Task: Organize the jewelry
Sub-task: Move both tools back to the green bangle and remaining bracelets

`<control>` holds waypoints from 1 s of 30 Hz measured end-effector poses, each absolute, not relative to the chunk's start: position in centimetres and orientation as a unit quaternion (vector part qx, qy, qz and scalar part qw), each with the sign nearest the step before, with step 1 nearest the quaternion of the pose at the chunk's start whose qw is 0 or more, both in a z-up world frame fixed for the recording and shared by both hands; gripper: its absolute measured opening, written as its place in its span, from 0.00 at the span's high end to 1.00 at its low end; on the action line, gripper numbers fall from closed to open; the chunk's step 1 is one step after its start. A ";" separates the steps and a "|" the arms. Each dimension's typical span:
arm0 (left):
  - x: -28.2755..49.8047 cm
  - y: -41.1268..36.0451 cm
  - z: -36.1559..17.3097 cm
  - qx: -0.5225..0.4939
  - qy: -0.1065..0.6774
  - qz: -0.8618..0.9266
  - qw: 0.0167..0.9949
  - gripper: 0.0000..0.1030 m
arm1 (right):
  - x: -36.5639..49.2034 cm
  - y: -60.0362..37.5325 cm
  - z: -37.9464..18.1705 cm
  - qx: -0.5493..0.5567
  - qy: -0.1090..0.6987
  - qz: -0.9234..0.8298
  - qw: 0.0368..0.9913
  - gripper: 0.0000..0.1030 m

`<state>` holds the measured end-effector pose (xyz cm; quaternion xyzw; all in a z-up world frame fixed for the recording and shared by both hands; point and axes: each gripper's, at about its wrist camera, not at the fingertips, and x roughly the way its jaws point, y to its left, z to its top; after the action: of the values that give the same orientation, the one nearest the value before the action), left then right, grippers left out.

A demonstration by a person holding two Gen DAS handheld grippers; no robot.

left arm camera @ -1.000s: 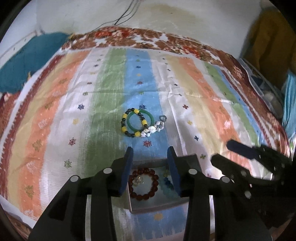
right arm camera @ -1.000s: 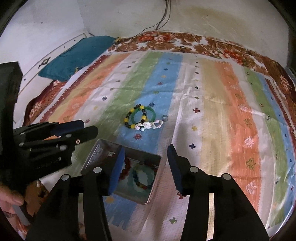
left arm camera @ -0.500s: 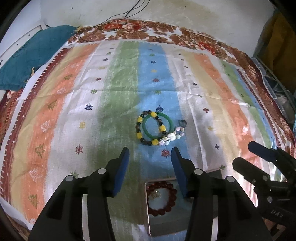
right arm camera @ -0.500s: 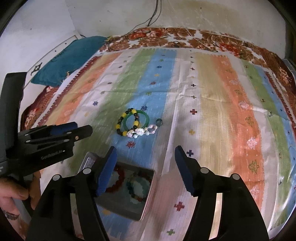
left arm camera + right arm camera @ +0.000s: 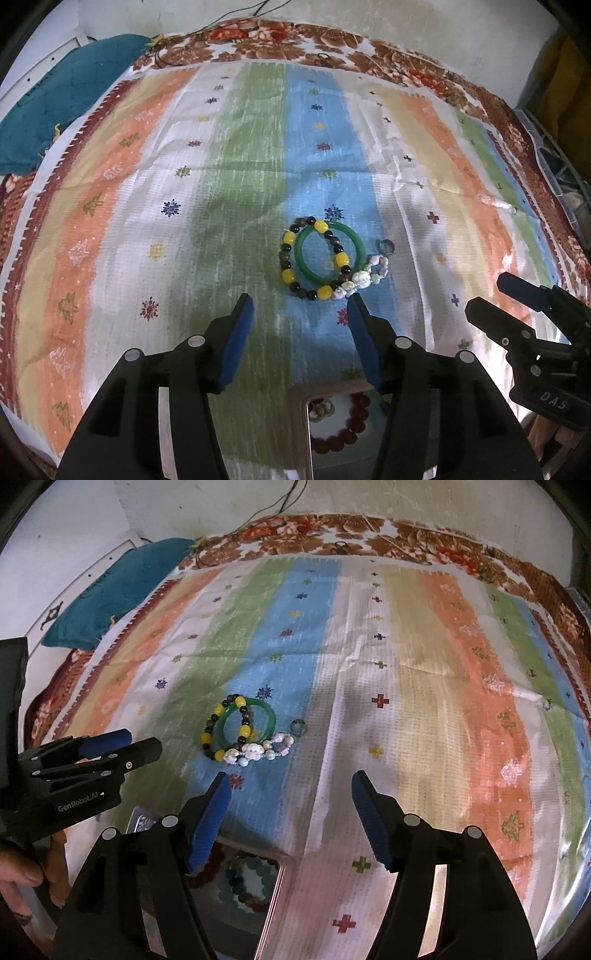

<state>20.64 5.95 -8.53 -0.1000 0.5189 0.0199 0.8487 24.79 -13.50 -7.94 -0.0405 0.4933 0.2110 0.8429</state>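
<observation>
"GenRobot.AI" on left hand-held gripper (image 5: 122,747)

Home bedroom: striped bedspread (image 5: 236,192), teal pillow (image 5: 110,590).

Green bangle (image 5: 330,254), yellow-black bead bracelet (image 5: 289,274) and white bracelet (image 5: 364,277) overlap flat on striped cloth (image 5: 184,221)

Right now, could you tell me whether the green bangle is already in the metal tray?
No, the green bangle lies on the striped cloth, apart from the metal tray.
</observation>
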 end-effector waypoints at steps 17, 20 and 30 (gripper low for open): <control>23.1 6.8 -10.2 -0.102 0.530 0.022 0.841 0.44 | 28.4 -12.2 -11.4 -0.048 0.523 0.195 0.829 0.34; 23.8 6.8 -11.0 -0.095 0.537 0.022 0.838 0.44 | 28.9 -11.9 -11.7 -0.052 0.523 0.194 0.828 0.34; 25.5 7.4 -12.8 -0.067 0.554 0.029 0.829 0.44 | 30.1 -10.5 -13.3 -0.065 0.534 0.198 0.819 0.34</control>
<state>25.49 7.43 -12.83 -0.0669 0.5542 0.0286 0.8292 30.07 -10.45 -13.33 -0.0652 0.5341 0.1984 0.8192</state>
